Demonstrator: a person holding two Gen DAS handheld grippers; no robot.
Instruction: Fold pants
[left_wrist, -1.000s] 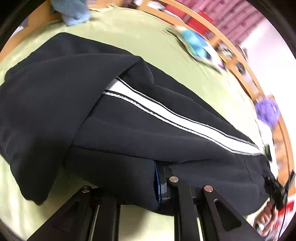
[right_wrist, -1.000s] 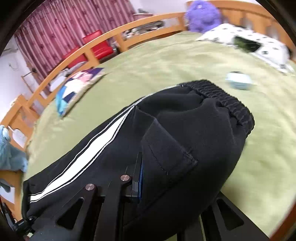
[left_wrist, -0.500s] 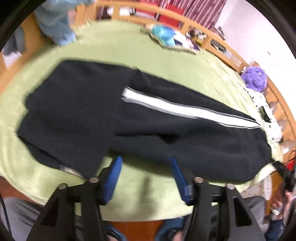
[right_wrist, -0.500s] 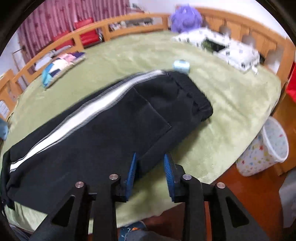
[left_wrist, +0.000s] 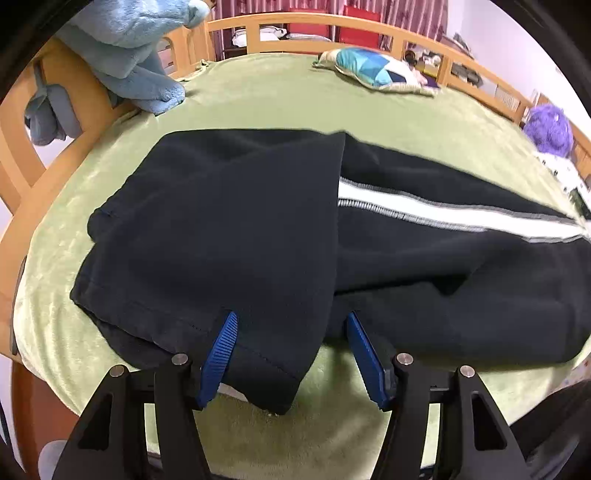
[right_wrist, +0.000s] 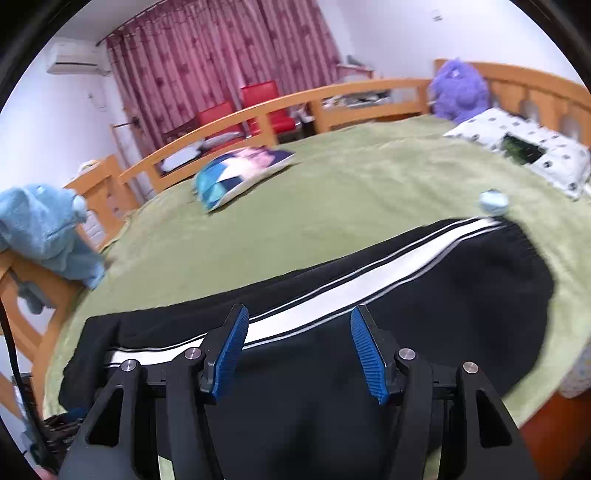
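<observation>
Pants (left_wrist: 258, 229) lie on the bed (left_wrist: 280, 96), legs folded together, one end turned over; further folds remain. Left claw (left_wrist: 291, 350) and right claw (right_wrist: 295, 350) have just been opening, empty.

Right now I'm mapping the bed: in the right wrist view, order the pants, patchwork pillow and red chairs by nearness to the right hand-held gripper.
1. Pants, directly beneath the right hand-held gripper.
2. Patchwork pillow, mid-bed, upper left.
3. Red chairs, beyond the bed rail, by the curtains.
</observation>
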